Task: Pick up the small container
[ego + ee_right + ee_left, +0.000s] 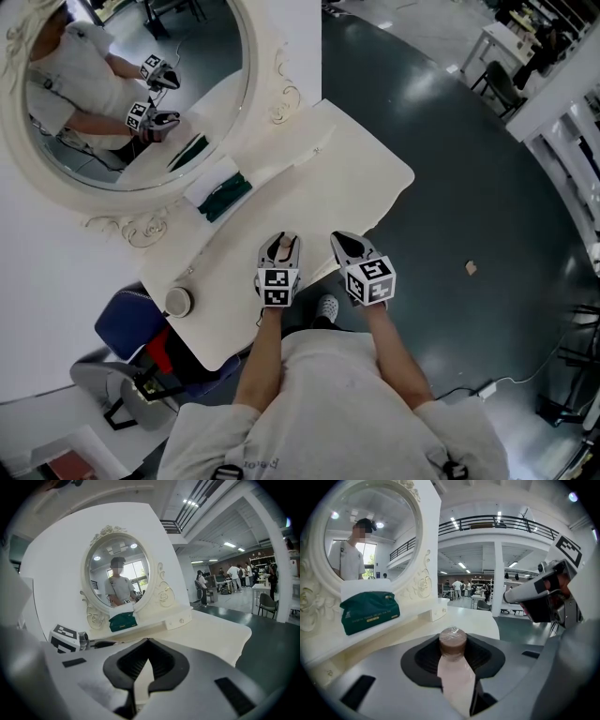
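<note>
The small container (456,673) is a pale pink bottle with a brown cap. It is held between the jaws of my left gripper (453,644), cap pointing away from me. In the head view the container (284,246) sticks out of the left gripper (279,255) above the near edge of the cream vanity table (361,169). My right gripper (345,246) hovers just to the right of it, over the same edge. Its jaws (146,641) are shut with nothing between them.
A round ornate mirror (122,84) stands at the back of the table, with a green tissue pack (225,195) on the shelf below it. A small round jar (178,301) sits near the table's left end. A blue chair (127,323) stands beside that end.
</note>
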The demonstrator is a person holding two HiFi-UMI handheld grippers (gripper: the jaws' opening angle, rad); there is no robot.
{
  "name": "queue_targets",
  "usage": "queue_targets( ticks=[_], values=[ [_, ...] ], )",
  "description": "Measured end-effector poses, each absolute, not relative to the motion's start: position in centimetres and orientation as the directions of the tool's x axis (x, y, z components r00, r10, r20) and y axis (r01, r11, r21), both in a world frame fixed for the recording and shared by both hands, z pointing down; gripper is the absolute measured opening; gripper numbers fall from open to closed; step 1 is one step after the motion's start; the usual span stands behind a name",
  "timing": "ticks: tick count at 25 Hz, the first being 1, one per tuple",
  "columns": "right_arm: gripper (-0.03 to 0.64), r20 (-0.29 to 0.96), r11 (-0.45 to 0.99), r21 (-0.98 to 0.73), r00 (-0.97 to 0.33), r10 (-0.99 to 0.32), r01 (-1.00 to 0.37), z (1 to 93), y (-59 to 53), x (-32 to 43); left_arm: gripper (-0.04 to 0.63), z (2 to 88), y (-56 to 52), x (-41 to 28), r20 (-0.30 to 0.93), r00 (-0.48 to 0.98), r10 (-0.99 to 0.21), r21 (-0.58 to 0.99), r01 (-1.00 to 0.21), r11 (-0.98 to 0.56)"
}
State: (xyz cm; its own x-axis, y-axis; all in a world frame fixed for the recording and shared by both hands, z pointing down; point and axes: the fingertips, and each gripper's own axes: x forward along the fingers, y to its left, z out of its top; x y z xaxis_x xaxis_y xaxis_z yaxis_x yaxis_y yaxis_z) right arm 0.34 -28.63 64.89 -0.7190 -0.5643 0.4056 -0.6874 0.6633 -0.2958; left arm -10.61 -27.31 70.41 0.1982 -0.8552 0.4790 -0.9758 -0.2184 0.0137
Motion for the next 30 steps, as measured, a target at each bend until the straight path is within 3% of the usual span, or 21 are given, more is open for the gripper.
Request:
queue_targets(
  ticks=[12, 30],
  values=[
    [0.017, 0.372, 0.674, -0.317, -0.741, -0.559, -0.667, 63.7, -28.4, -1.5, 0.150, 60.9, -28.0, -13.0, 0.327, 0.229, -0.917, -0.004, -0.970, -0.244],
    [0.017, 0.255, 0.583, -0.445, -0.721, -0.645, -0.679, 57.5, -25.4, 0.1, 0.150, 53.2, -22.8, -14.6, 0.394, 0.270, -0.879, -0.078, -0.942, -0.325]
  ],
)
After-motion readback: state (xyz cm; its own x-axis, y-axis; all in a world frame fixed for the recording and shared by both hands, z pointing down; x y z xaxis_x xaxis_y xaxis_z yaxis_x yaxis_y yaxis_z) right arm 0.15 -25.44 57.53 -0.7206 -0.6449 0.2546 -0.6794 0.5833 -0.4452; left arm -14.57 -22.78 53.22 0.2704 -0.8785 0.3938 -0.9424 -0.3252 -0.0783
